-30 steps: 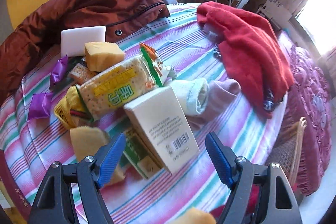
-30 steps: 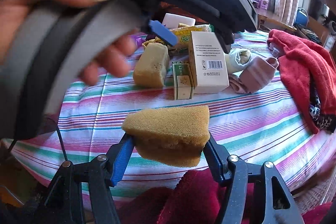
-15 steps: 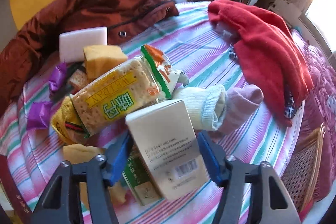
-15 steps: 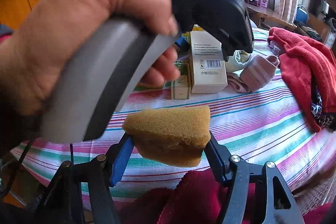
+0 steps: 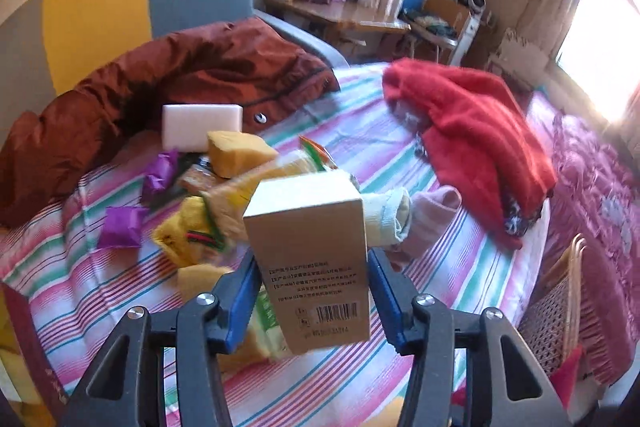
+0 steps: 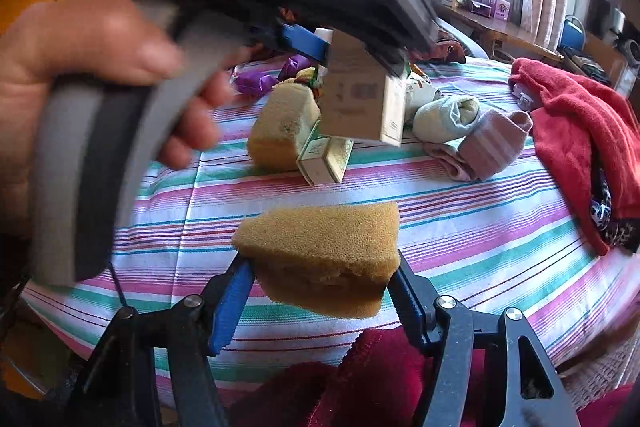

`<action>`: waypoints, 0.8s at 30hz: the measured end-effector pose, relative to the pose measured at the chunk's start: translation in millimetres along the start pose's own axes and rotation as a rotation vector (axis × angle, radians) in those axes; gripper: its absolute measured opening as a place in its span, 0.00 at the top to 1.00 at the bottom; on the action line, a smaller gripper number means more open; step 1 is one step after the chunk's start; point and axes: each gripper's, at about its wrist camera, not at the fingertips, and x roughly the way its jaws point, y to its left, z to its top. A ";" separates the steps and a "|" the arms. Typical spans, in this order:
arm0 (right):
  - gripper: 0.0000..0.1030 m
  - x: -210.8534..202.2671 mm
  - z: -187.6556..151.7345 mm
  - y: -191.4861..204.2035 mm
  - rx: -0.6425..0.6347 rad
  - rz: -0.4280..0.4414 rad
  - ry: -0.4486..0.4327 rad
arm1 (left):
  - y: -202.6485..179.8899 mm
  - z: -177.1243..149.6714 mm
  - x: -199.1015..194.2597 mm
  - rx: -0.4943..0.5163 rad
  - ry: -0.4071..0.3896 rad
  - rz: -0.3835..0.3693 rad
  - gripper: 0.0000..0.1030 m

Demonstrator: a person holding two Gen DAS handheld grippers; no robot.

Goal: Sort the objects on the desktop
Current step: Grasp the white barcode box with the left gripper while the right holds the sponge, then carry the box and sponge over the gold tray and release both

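sponges (image 6: 320,247): 4 | boxes (image 5: 312,259): 2 | left jaws closing on box | right jaws pinching sponge

The left tool (image 5: 314,301) has closed on the beige box (image 5: 312,259), lifting it.

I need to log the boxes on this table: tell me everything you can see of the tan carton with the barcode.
The tan carton is a tall cardboard box, closed, with small printed text and a barcode low on one face. It is tilted and lifted off the striped tablecloth, between the blue pads of the left claw, whose jaws are closing on its sides.
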 end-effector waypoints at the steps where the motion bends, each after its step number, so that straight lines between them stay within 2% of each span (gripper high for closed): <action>1: 0.36 -0.3 0.2 -0.7 0.001 -0.001 -0.003 | 4.7 -1.8 -10.0 -0.006 -0.022 0.010 0.49; 9: 0.36 -9.6 5.3 -2.2 0.003 -0.012 -0.034 | 47.5 -28.6 -77.9 -0.111 -0.129 0.041 0.50; 15: 0.36 -17.8 16.5 6.1 0.024 0.024 -0.056 | 82.3 -65.5 -122.0 -0.189 -0.173 0.085 0.50; 20: 0.37 -23.7 25.8 36.1 -0.039 0.075 -0.079 | 113.4 -102.2 -157.2 -0.263 -0.195 0.134 0.50; 24: 0.37 -24.2 33.7 71.2 -0.105 0.149 -0.081 | 143.3 -130.6 -182.4 -0.340 -0.211 0.179 0.50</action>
